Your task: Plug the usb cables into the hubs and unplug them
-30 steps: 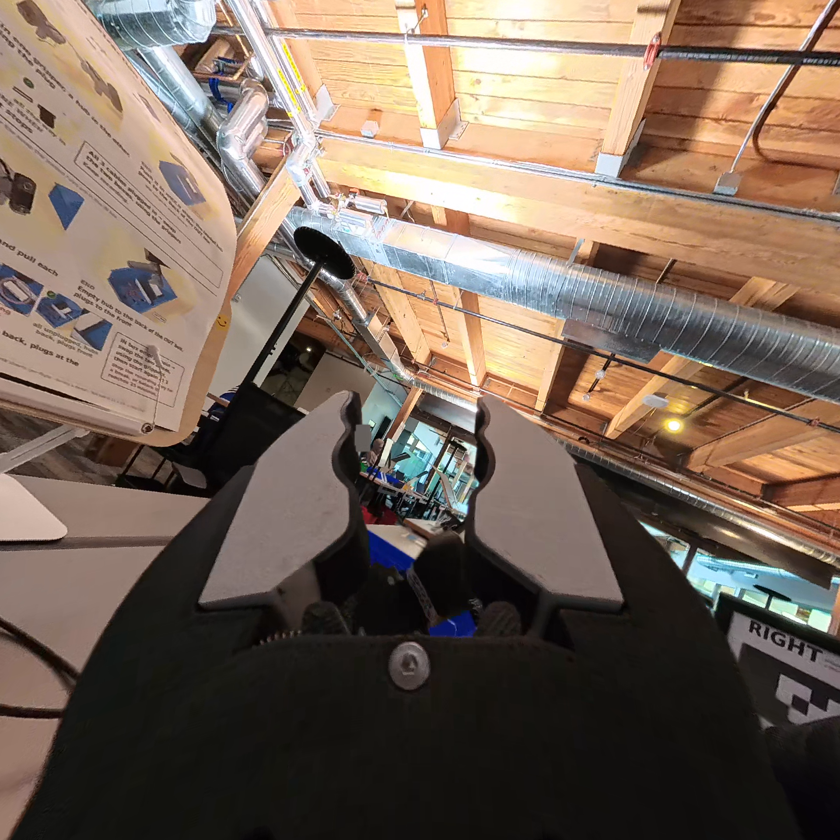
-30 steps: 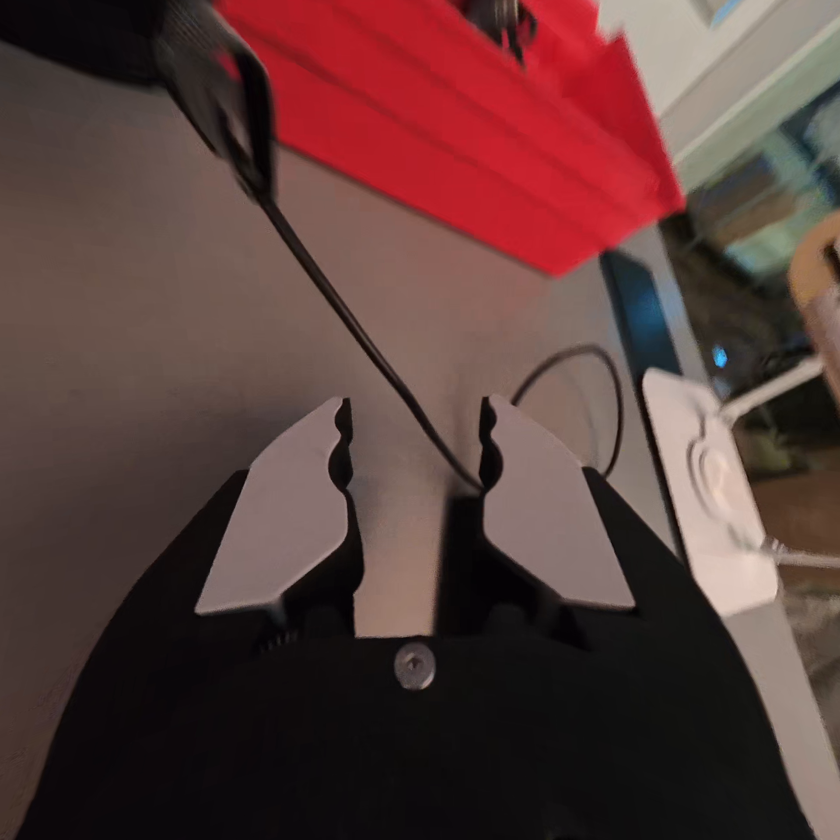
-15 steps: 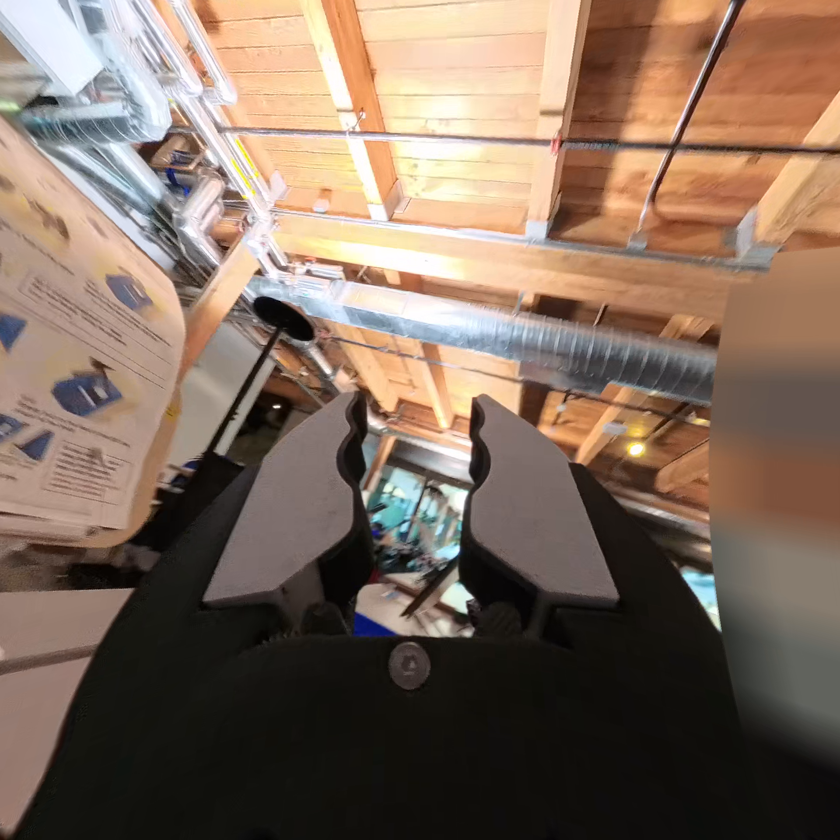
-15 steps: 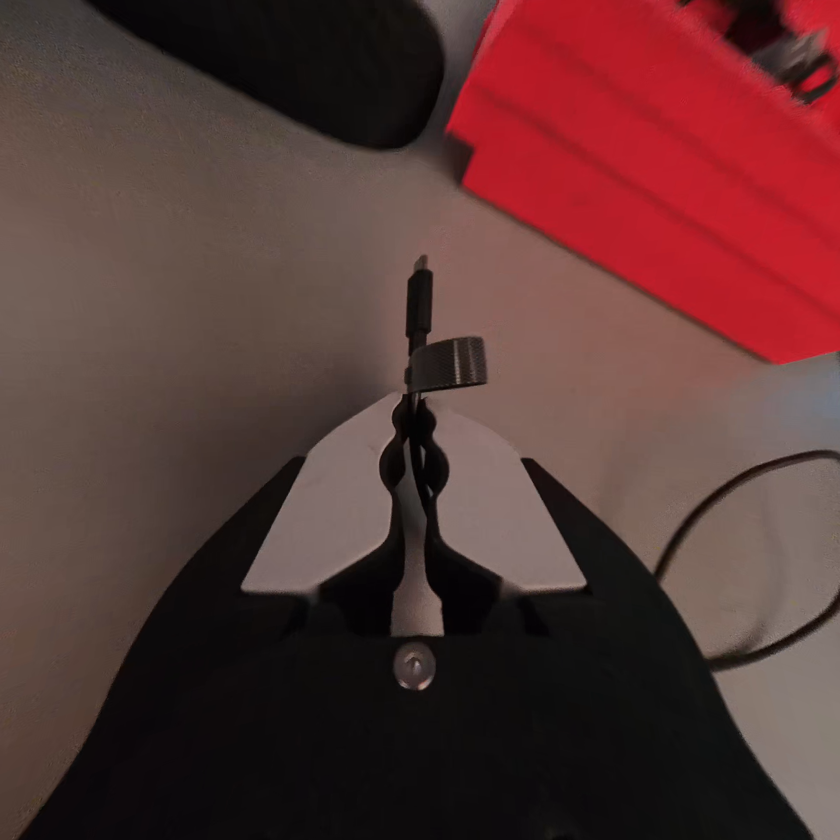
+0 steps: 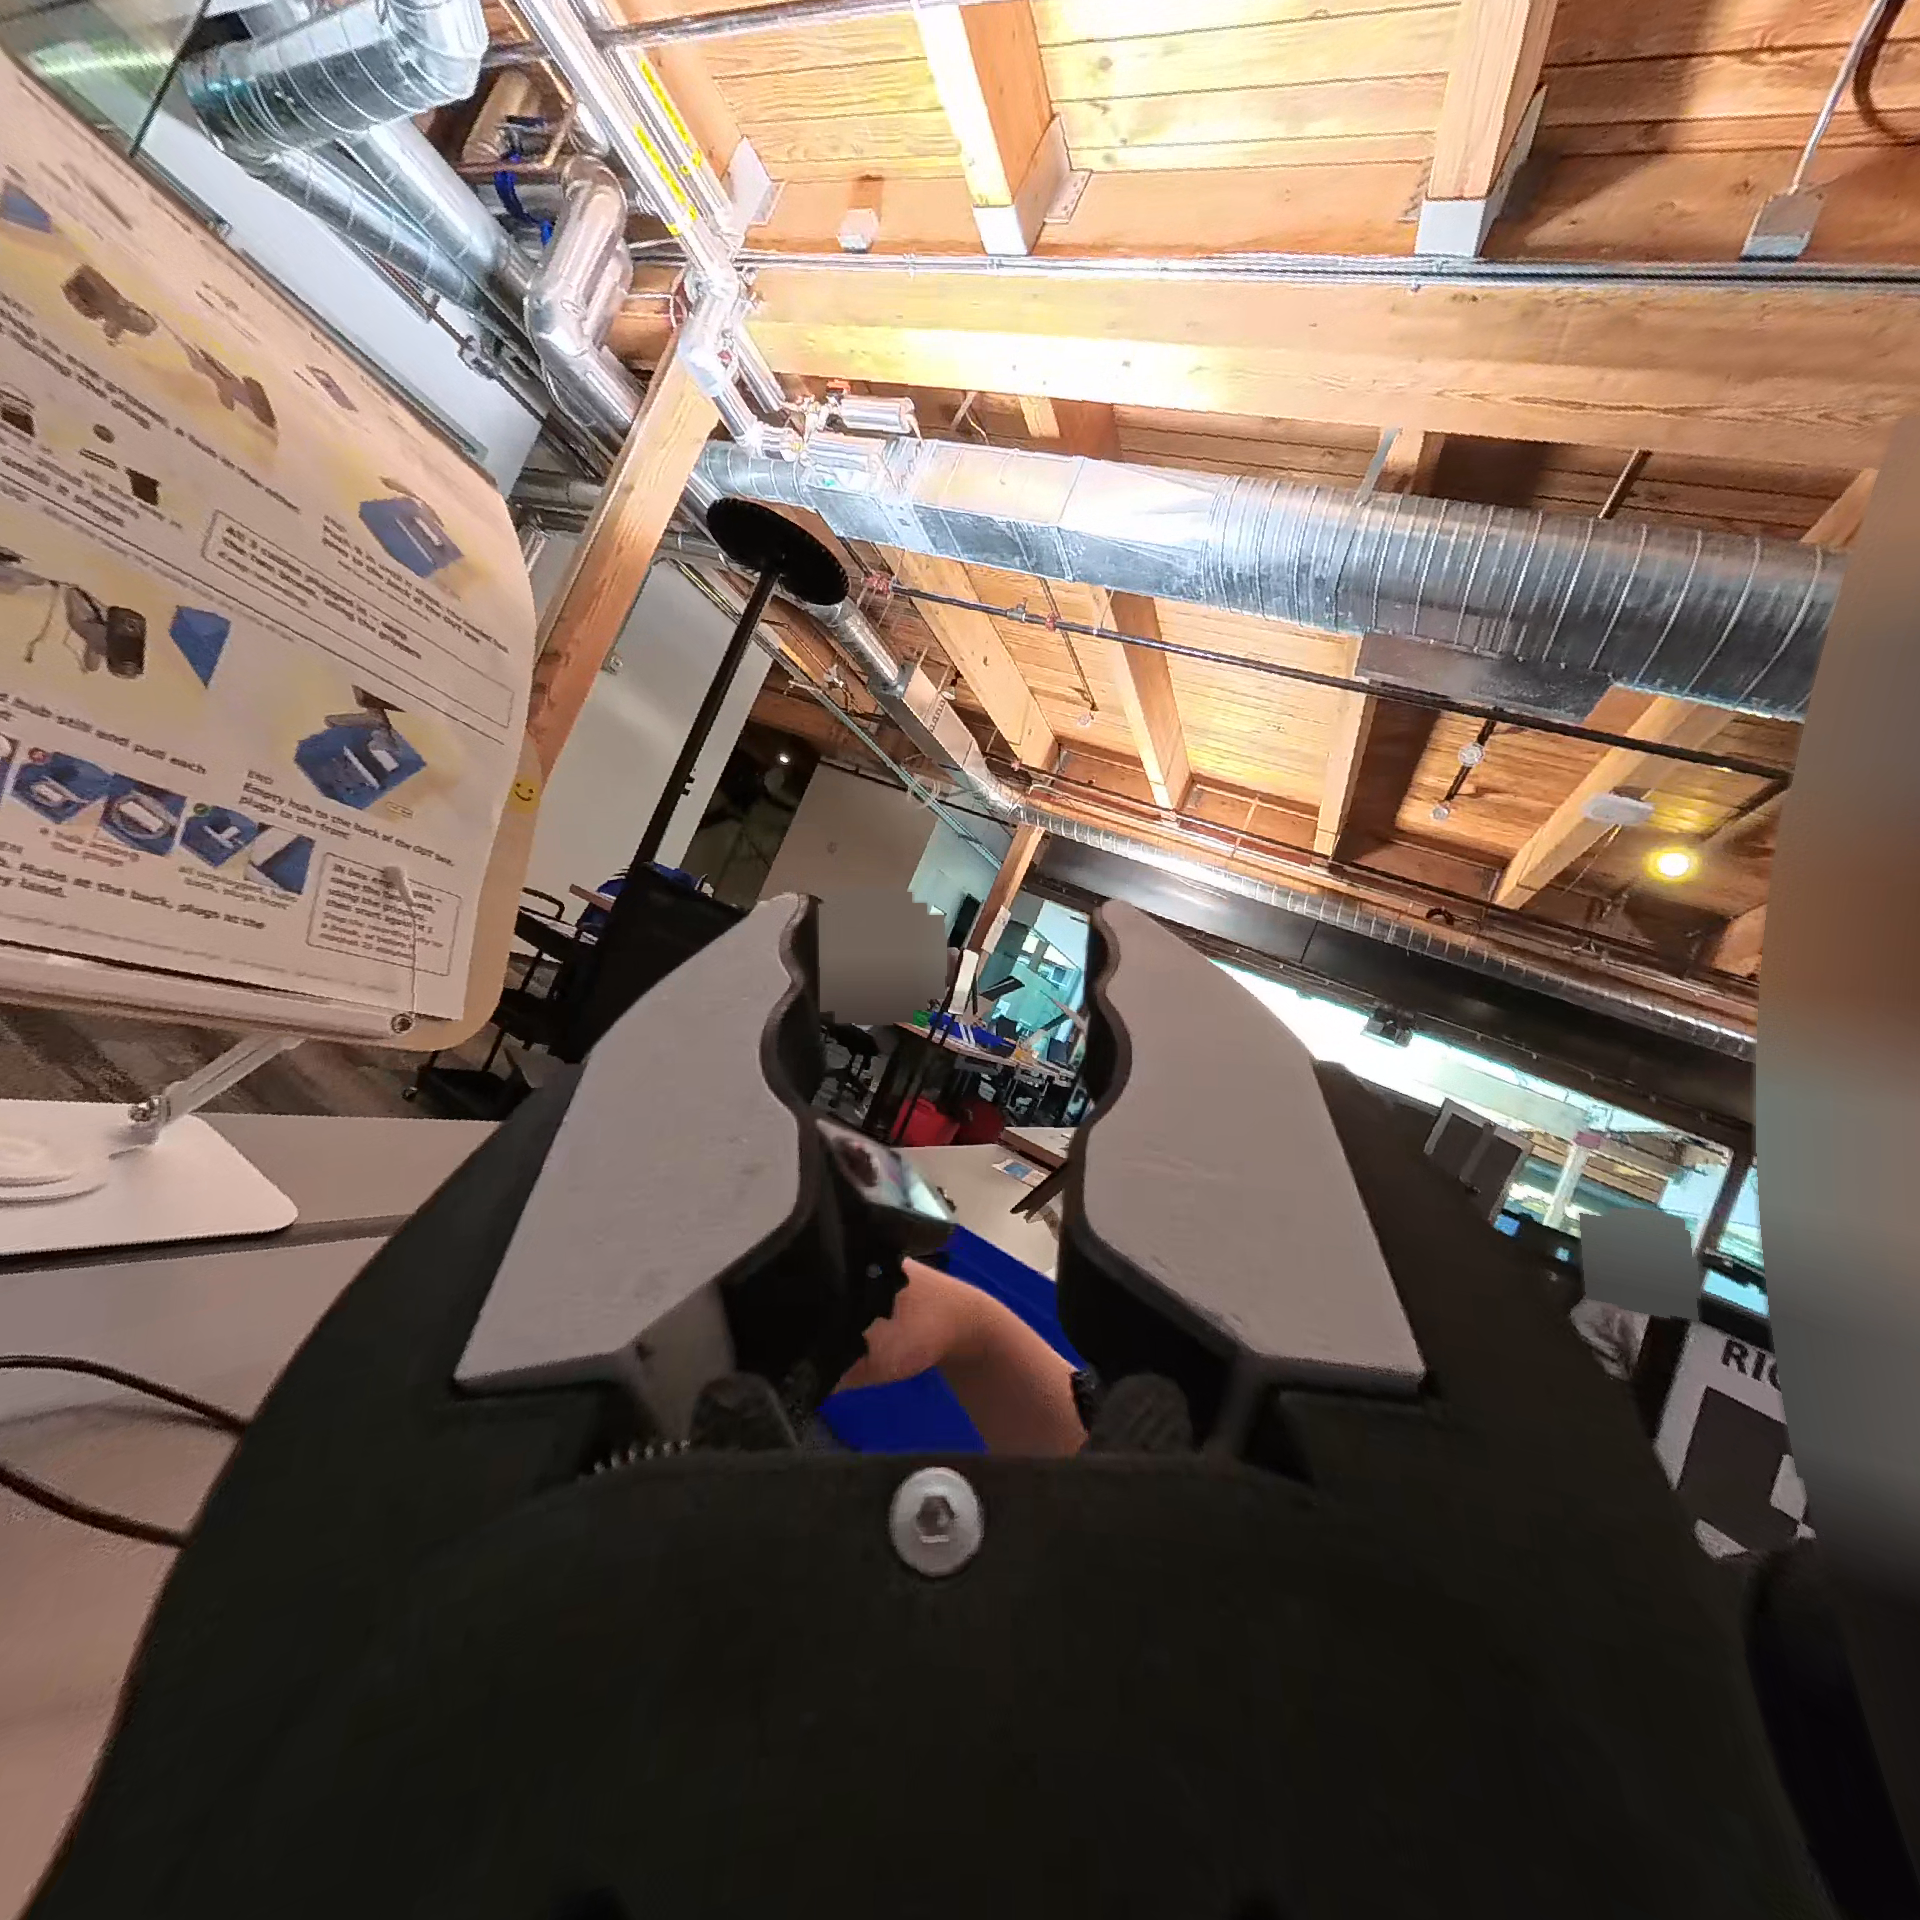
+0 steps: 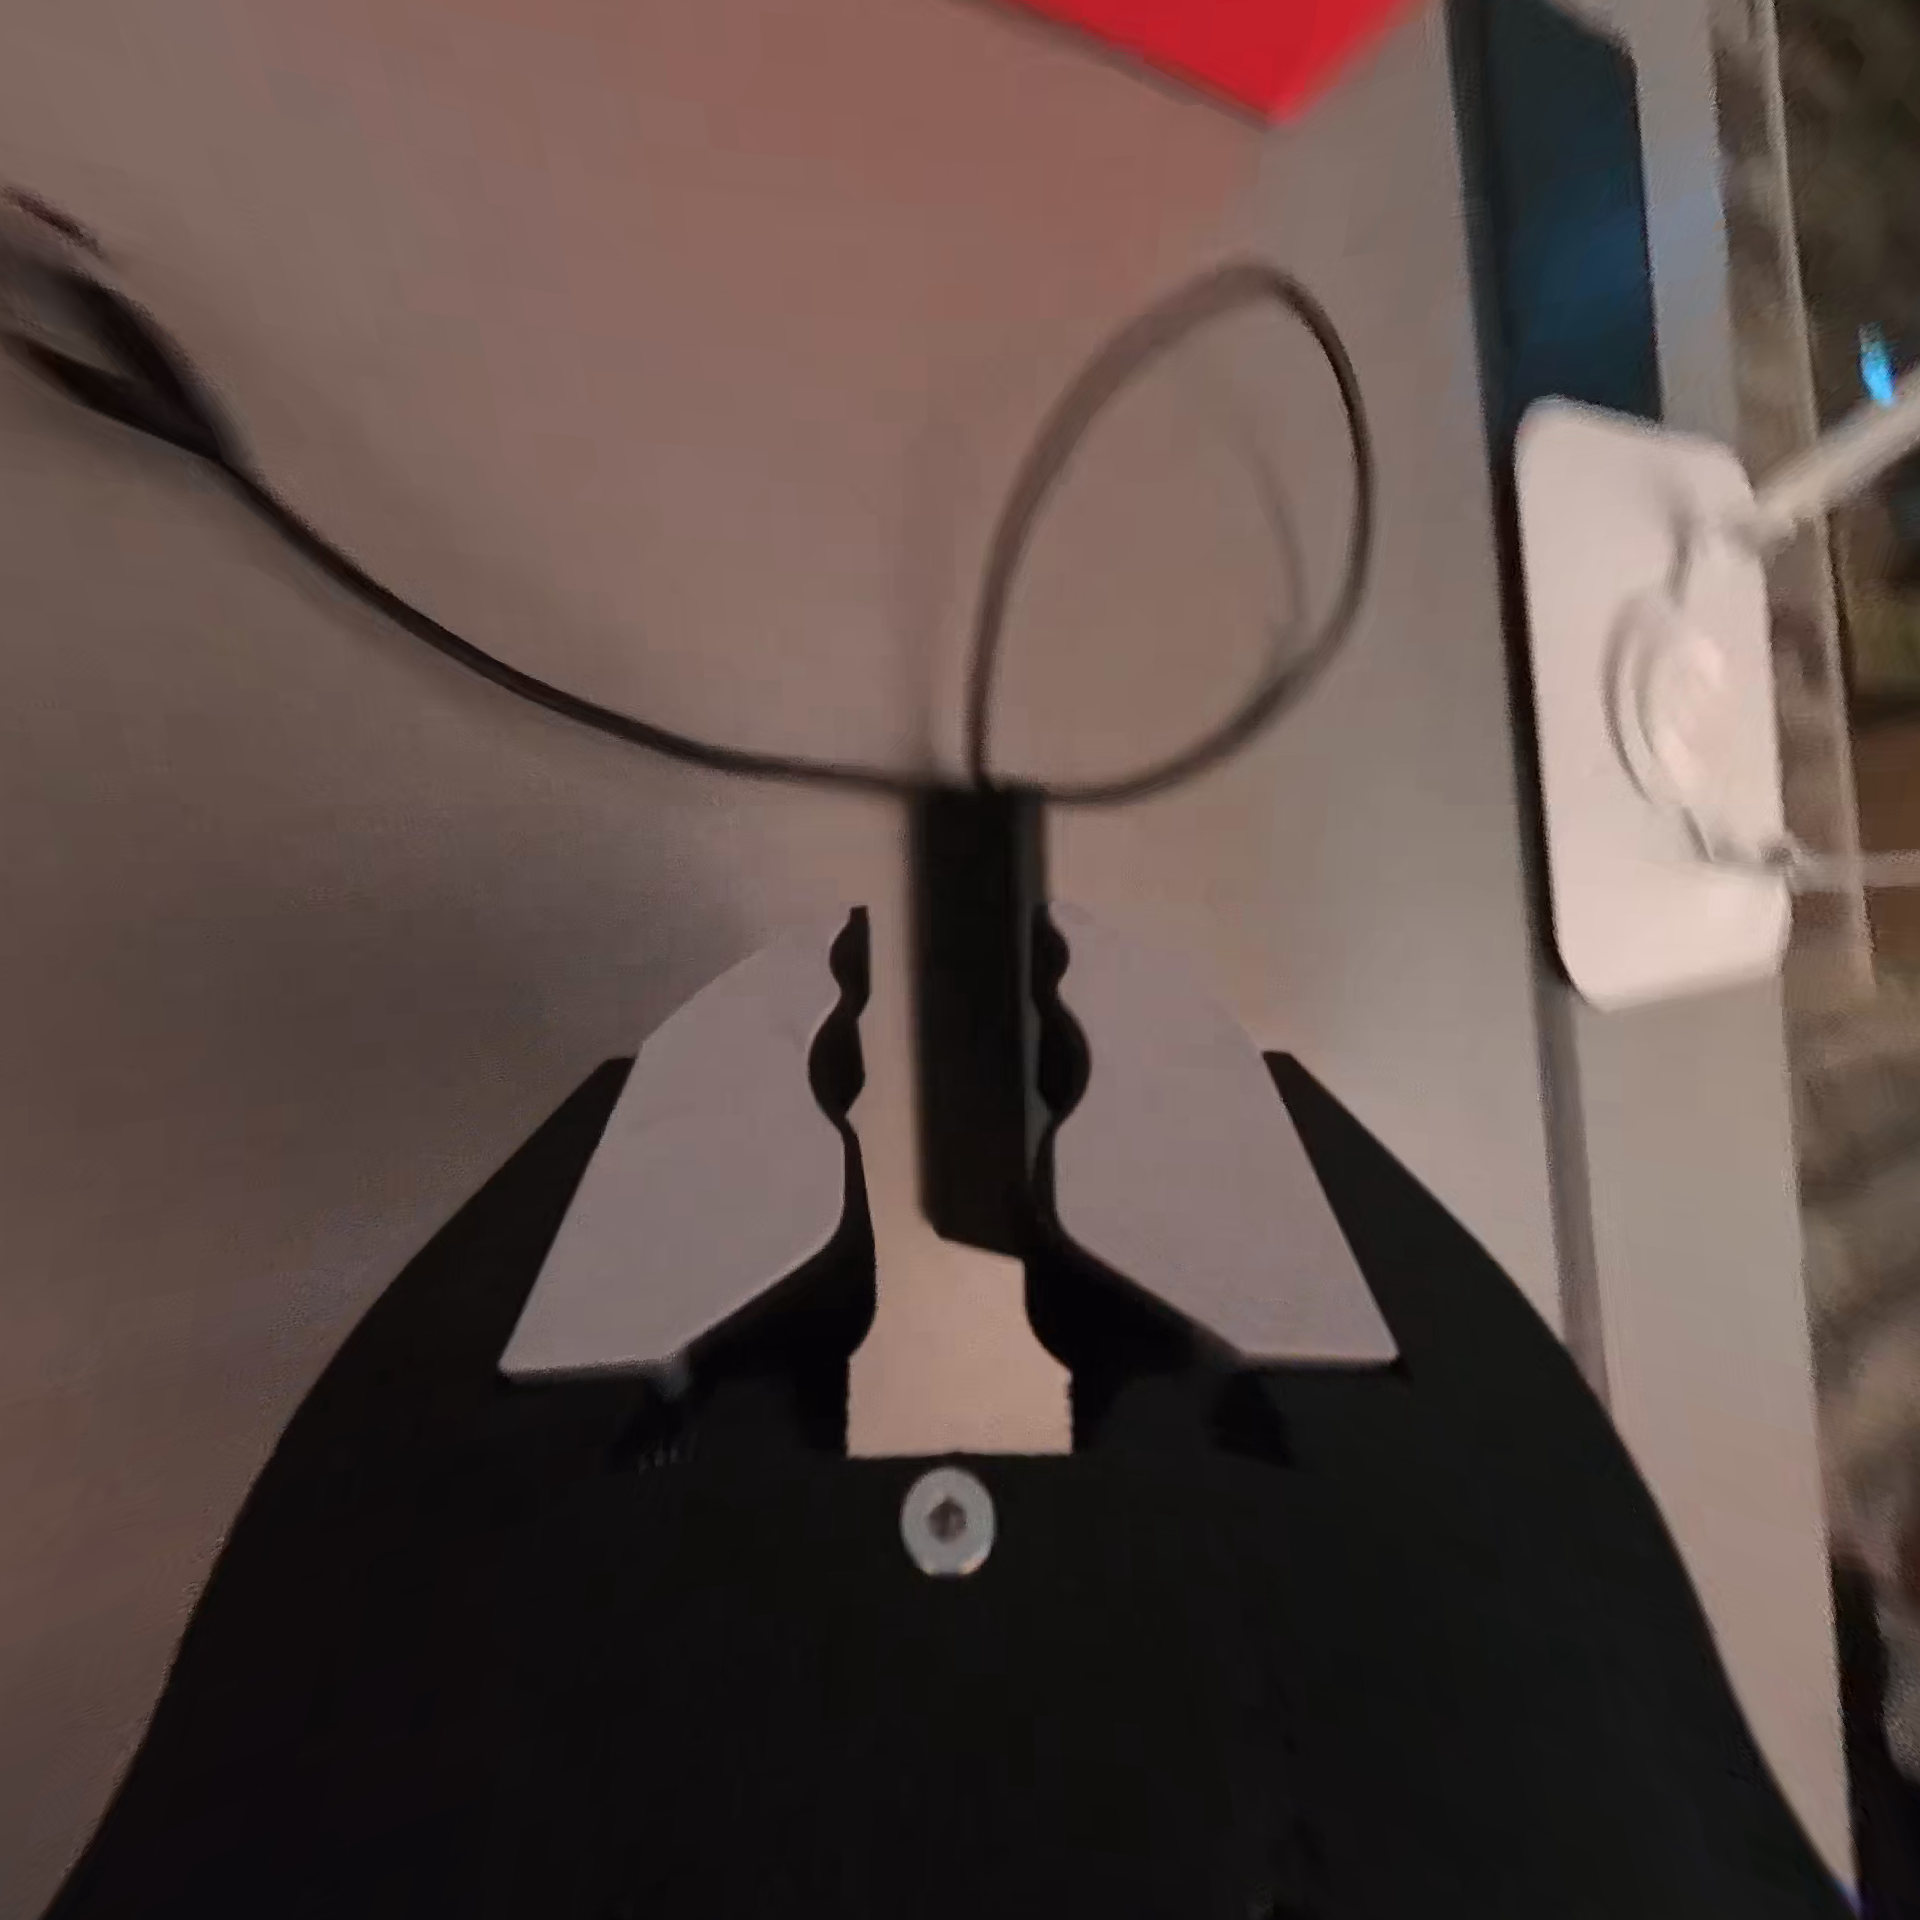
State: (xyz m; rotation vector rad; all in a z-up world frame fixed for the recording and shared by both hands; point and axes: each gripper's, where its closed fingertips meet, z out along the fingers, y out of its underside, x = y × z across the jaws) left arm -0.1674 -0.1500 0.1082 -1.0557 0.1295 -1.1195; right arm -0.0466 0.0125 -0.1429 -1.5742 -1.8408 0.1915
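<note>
My right gripper [image 6: 951, 925] points down at the grey table [image 6: 520, 416]. Its jaws stand apart around a black oblong USB piece [image 6: 971, 1018], which lies against the right finger [image 6: 1195, 1174] with a gap to the left finger. A thin black cable [image 6: 1340, 499] loops away from its far end, and the picture is blurred. My left gripper [image 5: 945, 935] points up at the ceiling with its jaws apart. A small metal USB plug [image 5: 899, 1195] sits by the inner side of its left finger [image 5: 665, 1174]. No hub is clearly in view.
A red box [image 6: 1247, 42] lies at the table's far edge. A white stand base [image 6: 1662, 748] sits near the right edge, and it also shows in the left wrist view [image 5: 156, 1195], under an instruction poster [image 5: 229, 675]. A person's arm [image 5: 966, 1361] and something blue [image 5: 904, 1423] lie beyond the left gripper. My left tips are about 55 cm from the white stand base [image 6: 1662, 748], my right tips only 30 cm. Look for it in the left wrist view [image 5: 54, 1171] too.
Half a second ago my right gripper was shut on a thin cable behind its plug. Now its jaws are apart with the black piece between them. Both views have swung.
</note>
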